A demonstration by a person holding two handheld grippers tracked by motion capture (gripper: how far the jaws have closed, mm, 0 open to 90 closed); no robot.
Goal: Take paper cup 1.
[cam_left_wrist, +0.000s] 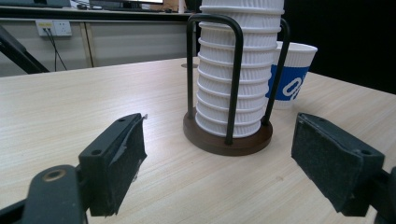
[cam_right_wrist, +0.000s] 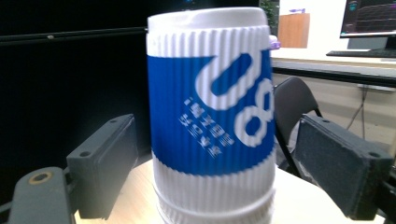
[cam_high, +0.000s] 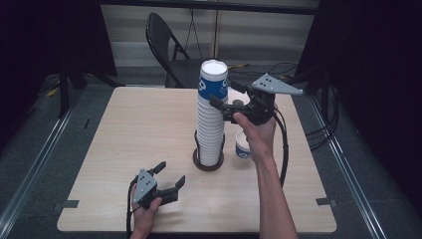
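Note:
A tall stack of upside-down white ribbed paper cups (cam_high: 211, 127) stands in a black wire holder with a round dark base (cam_high: 207, 165) at the table's middle. The top cup (cam_high: 214, 79) has a blue band with white print. My right gripper (cam_high: 226, 94) is raised to that top cup (cam_right_wrist: 212, 116) and is open, one jaw on each side, not touching it. A single blue-and-white cup (cam_high: 243, 146) stands upright just right of the holder. My left gripper (cam_high: 169, 178) is open low near the front edge, facing the stack (cam_left_wrist: 231, 84), the holder base (cam_left_wrist: 229, 140) and the single cup (cam_left_wrist: 292, 74).
The light wooden table (cam_high: 139, 124) has bare room to the left and front. A black folding chair (cam_high: 166, 45) stands behind the far edge. Cables lie on the floor at the right (cam_high: 323, 129).

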